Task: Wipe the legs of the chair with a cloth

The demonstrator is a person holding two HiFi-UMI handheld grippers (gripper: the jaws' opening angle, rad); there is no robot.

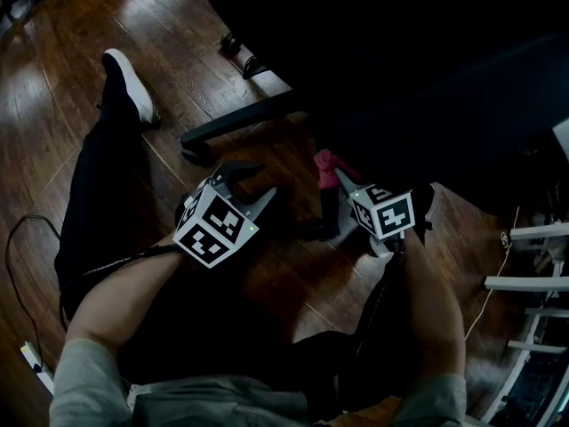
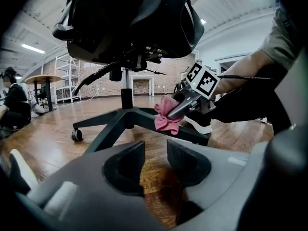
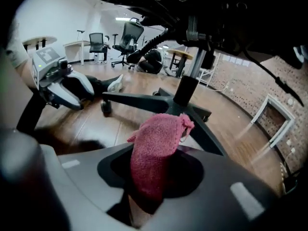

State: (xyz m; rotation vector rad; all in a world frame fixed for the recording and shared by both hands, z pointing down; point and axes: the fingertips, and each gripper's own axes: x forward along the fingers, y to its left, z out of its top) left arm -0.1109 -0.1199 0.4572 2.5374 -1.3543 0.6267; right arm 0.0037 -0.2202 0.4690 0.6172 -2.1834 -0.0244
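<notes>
Pinching the pink cloth [image 3: 156, 153] in the right gripper [image 1: 336, 176], I am pressing it on 1 chair leg [image 2: 195, 134], right of the hub; the wiping seems to be under way. The left gripper [image 2: 155, 150] is hovering spread, empty. Next, I judge, calls for dragging outward along that leg.

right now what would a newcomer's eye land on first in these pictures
The pink cloth stands out most. It is clamped in the right hand-held gripper and lies against a black chair leg. Next comes the left hand-held gripper, its jaws apart with nothing between them, low over the wooden floor.
</notes>
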